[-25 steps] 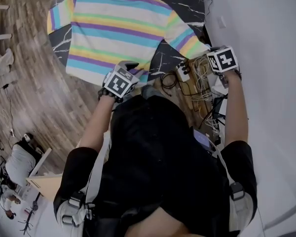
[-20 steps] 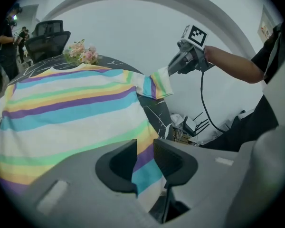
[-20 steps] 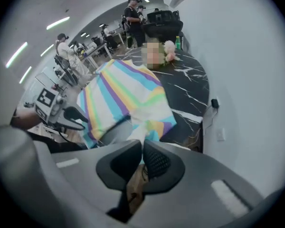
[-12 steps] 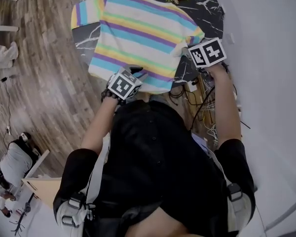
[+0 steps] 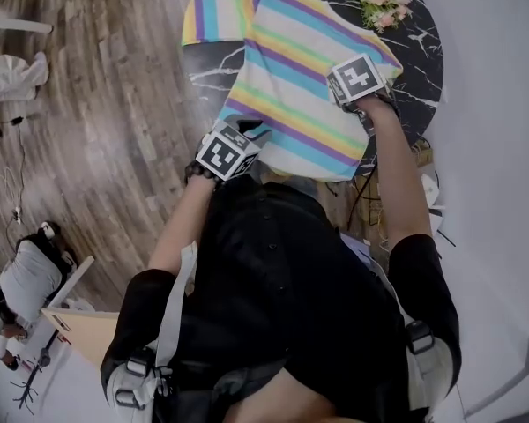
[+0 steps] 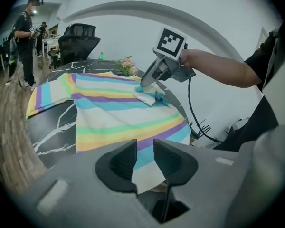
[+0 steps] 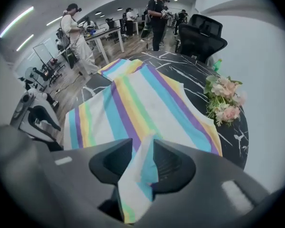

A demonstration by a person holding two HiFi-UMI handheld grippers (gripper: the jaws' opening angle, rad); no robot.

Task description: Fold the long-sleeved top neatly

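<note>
Masking the top (image 5: 291,69) corner: left tongs (image 5: 244,133)

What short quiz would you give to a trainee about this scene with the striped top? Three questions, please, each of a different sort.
1. True or false: the striped top hangs on a hanger.
2. What stands on the table beside the top? A: flowers; B: a laptop; C: a mug.
3. What is pinched in the left gripper?
Key: 1 false, it lies spread on the table. 2 A. 3 A corner of the top's hem.
</note>
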